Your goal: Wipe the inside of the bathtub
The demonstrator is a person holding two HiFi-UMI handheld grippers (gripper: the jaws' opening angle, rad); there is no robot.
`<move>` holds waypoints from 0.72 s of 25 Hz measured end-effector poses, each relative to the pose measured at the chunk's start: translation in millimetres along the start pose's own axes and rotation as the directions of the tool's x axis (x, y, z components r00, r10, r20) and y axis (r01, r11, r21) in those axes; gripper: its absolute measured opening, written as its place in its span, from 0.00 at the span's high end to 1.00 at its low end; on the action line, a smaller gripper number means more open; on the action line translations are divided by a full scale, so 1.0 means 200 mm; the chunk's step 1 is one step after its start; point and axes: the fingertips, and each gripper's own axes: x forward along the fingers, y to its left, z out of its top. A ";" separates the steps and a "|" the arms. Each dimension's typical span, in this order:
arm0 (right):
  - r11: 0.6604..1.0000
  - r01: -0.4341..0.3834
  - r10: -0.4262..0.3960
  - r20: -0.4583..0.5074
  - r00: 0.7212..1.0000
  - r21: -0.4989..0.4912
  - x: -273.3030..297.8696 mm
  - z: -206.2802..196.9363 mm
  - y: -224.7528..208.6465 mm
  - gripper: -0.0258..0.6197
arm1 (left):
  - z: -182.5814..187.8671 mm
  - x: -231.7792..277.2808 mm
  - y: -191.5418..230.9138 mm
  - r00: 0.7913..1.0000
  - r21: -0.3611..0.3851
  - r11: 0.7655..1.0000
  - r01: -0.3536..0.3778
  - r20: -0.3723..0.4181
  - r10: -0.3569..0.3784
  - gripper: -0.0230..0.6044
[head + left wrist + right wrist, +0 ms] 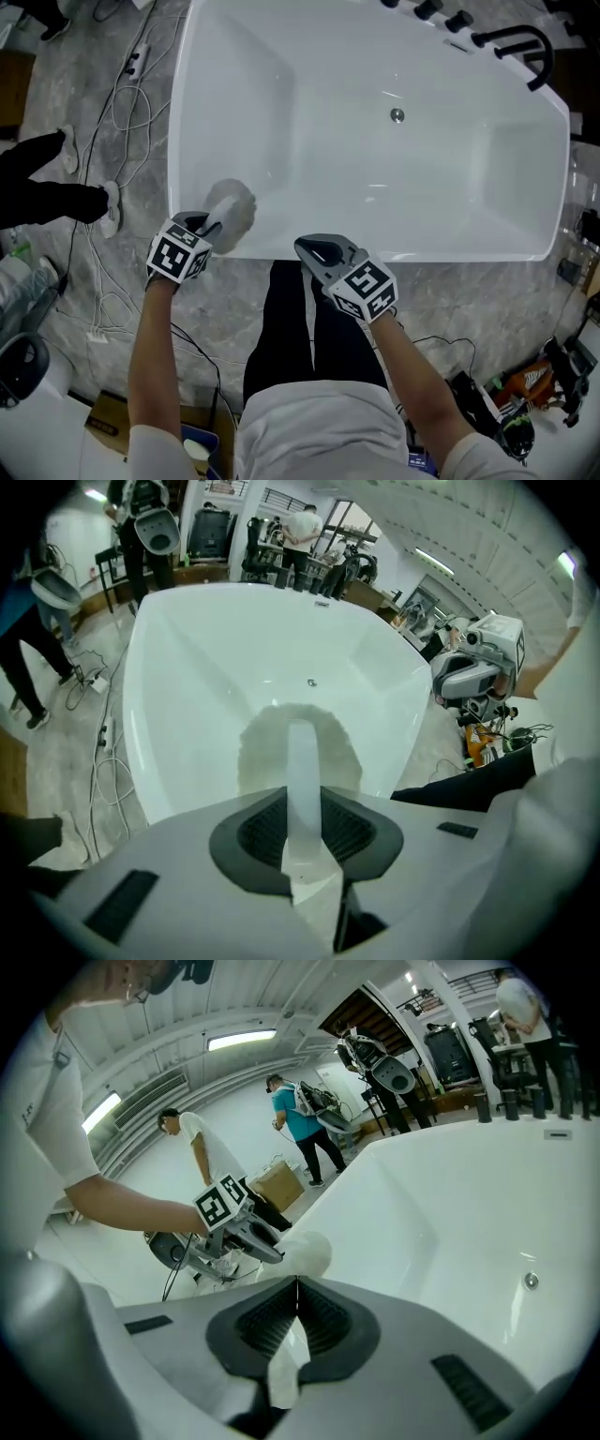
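The white bathtub (450, 187) lies crosswise in front of the person, its long axis running left to right in the head view. Both bare forearms reach forward over its near rim, the left one straight, the right one bent in from the elbow.

The left gripper (214, 225) is at the tub's near left corner, pointing down into it. Its jaws (302, 803) are clamped on the flat white handle (302, 757) of a round pale scrub pad (234, 208). The handle's long axis runs straight out from the jaws, away from the person. The pad (267, 752) lies against the near wall just inside the rim; its working face is turned away, so actual contact is hard to make out.

The right gripper (305, 246) sits over the middle of the near rim, jaws (298, 1283) pressed together on nothing. Whether it touches the rim cannot be told.

The small round drain (397, 115) sits on the tub floor, well apart from the pad.
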 end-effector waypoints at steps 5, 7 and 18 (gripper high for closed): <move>1.000 0.005 -0.005 0.007 1.000 0.017 0.01 -0.03 -0.01 0.93 | 0.01 0.08 0.00 0.996 0.010 0.999 0.031 -0.088 -0.030 0.83; 1.000 0.009 -0.009 0.012 1.000 0.024 0.01 -0.03 -0.02 0.93 | 0.00 0.11 0.00 0.994 0.004 1.000 0.030 -0.102 -0.029 0.83; 0.997 0.038 -0.040 0.028 0.999 0.067 0.06 -0.07 -0.07 0.93 | 0.01 0.27 0.06 0.983 -0.061 0.996 0.071 -0.163 -0.080 0.83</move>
